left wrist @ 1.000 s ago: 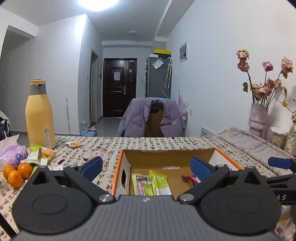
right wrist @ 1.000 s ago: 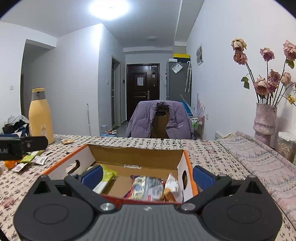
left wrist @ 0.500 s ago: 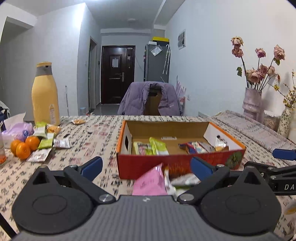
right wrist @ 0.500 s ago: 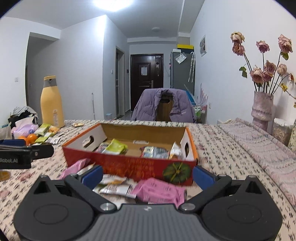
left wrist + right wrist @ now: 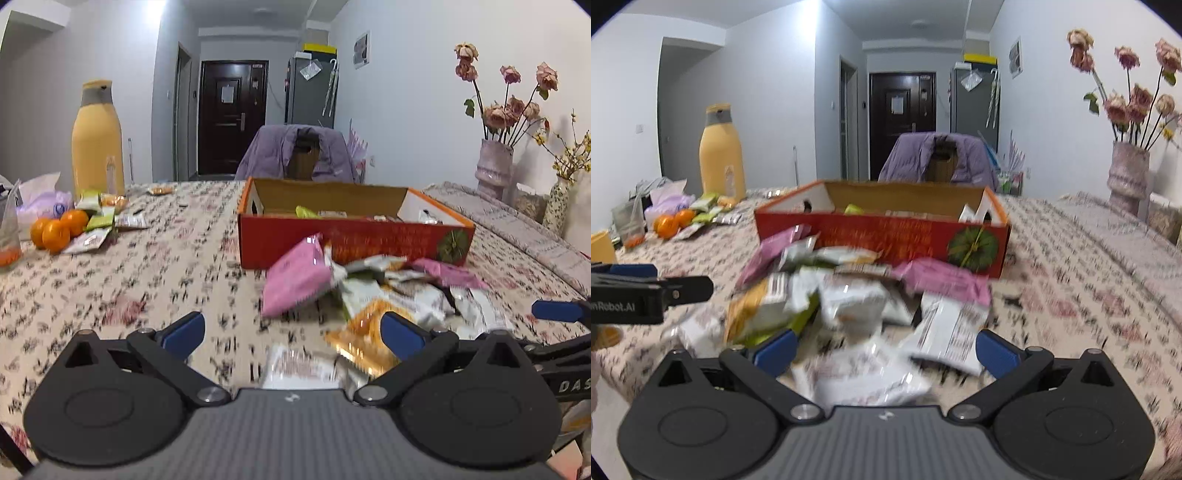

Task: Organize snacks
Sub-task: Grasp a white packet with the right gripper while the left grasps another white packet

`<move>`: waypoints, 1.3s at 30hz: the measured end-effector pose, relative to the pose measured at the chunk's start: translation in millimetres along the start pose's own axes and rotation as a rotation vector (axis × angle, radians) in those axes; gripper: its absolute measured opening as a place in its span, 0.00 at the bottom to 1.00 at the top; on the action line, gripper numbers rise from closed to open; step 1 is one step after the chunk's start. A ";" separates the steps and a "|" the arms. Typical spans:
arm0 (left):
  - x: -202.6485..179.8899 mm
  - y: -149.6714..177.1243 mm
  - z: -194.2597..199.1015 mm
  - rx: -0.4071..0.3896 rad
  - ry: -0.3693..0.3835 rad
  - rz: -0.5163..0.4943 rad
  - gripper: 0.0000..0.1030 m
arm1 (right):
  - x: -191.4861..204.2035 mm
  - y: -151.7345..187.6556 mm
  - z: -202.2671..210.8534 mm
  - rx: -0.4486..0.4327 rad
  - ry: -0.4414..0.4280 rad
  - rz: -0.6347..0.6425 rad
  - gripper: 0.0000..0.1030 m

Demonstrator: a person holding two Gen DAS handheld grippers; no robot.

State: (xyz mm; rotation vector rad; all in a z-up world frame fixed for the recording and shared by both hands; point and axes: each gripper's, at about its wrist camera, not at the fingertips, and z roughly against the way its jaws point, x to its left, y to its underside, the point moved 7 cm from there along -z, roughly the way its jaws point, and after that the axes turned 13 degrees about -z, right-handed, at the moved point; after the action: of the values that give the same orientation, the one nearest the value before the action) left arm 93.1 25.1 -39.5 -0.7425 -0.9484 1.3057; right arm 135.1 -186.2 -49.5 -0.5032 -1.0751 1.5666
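A: Why do both claws sit low at the near edge of the floral tablecloth [image 5: 110,280]?

B: I'd judge they're lining up on the loose snack packets [image 5: 857,306] heaped in front of the red cardboard box [image 5: 886,240], which already holds some. The left gripper [image 5: 291,332] is spread wide, empty; the right gripper [image 5: 884,349] likewise.

A: And the packets?

B: An orange packet [image 5: 365,339] lies just ahead of the left claw's right finger. White wrappers [image 5: 868,369] lie between the right claw's fingers, untouched as far as I can tell.

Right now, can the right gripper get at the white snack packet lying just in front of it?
Probably yes: the right gripper is open, and the white snack packet lies between its fingers with nothing on top.
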 end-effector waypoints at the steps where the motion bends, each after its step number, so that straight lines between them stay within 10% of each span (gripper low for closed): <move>1: -0.9 2.4 0.7 0.004 0.002 0.000 1.00 | 0.5 5.5 -2.6 0.014 0.000 0.000 1.00; 11: 2.1 14.8 1.4 0.024 0.011 0.010 1.00 | -1.9 24.5 -24.8 0.031 0.000 -0.034 0.98; 24: -0.7 24.4 -6.2 0.059 0.026 0.012 1.00 | 6.7 31.0 -14.0 -0.031 -0.044 0.031 0.55; 39: -12.7 31.5 -20.2 0.111 0.027 -0.045 1.00 | -0.7 23.9 1.6 -0.085 -0.063 -0.006 0.45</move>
State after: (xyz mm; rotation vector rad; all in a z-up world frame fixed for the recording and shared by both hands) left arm 96.9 18.2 -78.1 -0.6478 -0.8595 1.2952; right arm 121.1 -186.7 -68.9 -0.5107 -1.1942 1.5447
